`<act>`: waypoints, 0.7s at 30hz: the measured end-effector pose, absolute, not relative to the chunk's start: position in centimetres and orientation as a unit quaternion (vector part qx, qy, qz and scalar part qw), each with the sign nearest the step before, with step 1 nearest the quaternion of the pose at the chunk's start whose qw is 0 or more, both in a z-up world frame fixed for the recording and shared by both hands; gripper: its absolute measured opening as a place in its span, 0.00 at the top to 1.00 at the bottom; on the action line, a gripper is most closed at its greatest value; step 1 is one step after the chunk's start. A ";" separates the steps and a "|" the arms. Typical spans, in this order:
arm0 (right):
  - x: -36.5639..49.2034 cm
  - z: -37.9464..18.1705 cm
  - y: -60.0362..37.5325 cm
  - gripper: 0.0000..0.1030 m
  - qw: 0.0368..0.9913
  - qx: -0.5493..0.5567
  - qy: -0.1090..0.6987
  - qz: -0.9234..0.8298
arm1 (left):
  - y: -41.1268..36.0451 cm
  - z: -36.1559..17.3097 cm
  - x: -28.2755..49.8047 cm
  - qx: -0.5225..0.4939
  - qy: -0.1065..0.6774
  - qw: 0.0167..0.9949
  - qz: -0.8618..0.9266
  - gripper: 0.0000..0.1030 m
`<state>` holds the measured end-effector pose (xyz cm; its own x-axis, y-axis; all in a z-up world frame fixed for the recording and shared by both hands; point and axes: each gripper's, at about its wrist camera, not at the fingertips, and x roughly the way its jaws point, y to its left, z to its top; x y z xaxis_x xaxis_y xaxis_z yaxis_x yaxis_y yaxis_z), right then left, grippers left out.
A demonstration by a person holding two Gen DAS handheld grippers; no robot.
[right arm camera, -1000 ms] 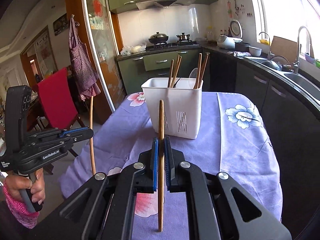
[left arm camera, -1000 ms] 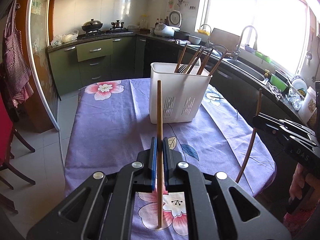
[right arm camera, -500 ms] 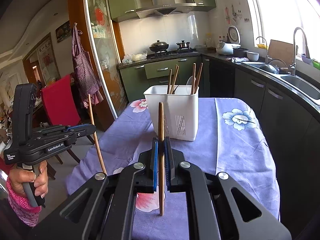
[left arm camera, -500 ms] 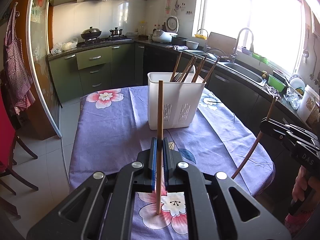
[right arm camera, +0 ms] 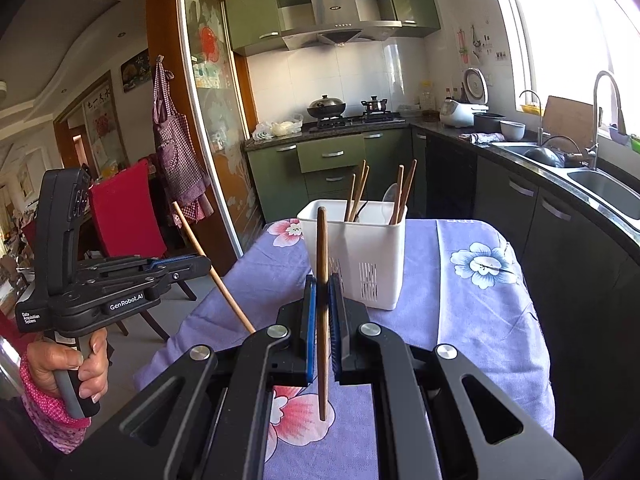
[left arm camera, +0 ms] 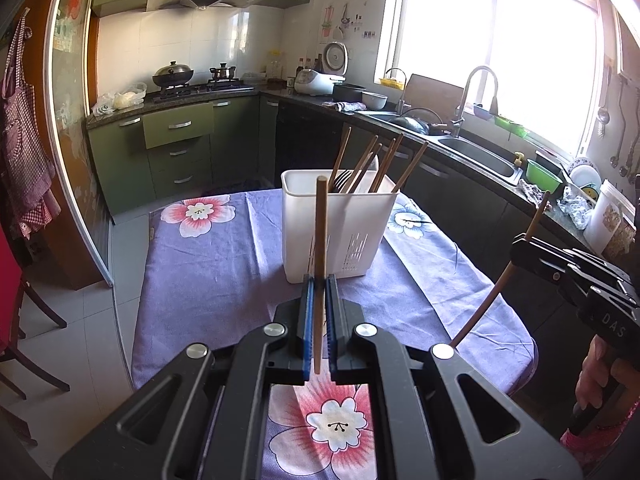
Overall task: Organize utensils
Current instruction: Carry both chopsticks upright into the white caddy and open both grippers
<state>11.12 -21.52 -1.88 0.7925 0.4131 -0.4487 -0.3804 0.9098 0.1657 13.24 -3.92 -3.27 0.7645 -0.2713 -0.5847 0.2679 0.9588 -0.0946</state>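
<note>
A white utensil holder (left arm camera: 335,236) stands on the purple flowered tablecloth (left arm camera: 224,272) and holds several brown chopsticks and a fork. It also shows in the right wrist view (right arm camera: 360,256). My left gripper (left arm camera: 318,292) is shut on one upright wooden chopstick (left arm camera: 320,240), in front of the holder and raised above the table. My right gripper (right arm camera: 322,296) is shut on another wooden chopstick (right arm camera: 322,264), also short of the holder. Each gripper shows in the other's view: the right one (left arm camera: 520,246), the left one (right arm camera: 200,266), each with its chopstick tilted.
Green kitchen cabinets and a stove (left arm camera: 192,84) stand behind the table. A sink and counter (left arm camera: 476,152) run along the right under a bright window. A red chair (right arm camera: 120,216) and a sliding glass door (right arm camera: 216,136) are to the left.
Both grippers have risen and drawn back from the holder, each still holding its chopstick. The holder looks smaller and farther off. The chopsticks seen in the opposite views have tilted more.
</note>
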 end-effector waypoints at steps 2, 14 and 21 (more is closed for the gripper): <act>11.3 -0.9 -21.3 0.93 0.948 0.027 0.236 0.212 | -4.2 -2.4 13.5 -0.003 0.307 0.940 -0.151 0.94; 14.3 7.0 -20.4 0.93 0.956 0.008 0.184 0.228 | -5.6 3.6 15.9 0.006 0.274 0.944 -0.182 0.94; 17.9 11.7 -20.5 0.93 0.963 0.009 0.155 0.220 | -5.7 7.7 17.2 0.013 0.238 0.953 -0.186 0.94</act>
<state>17.85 -20.51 11.70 0.8556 0.4258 -0.2943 -0.4200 0.9034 0.0861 17.24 -5.72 7.69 0.8176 -0.3473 -0.4593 0.3600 0.9308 -0.0631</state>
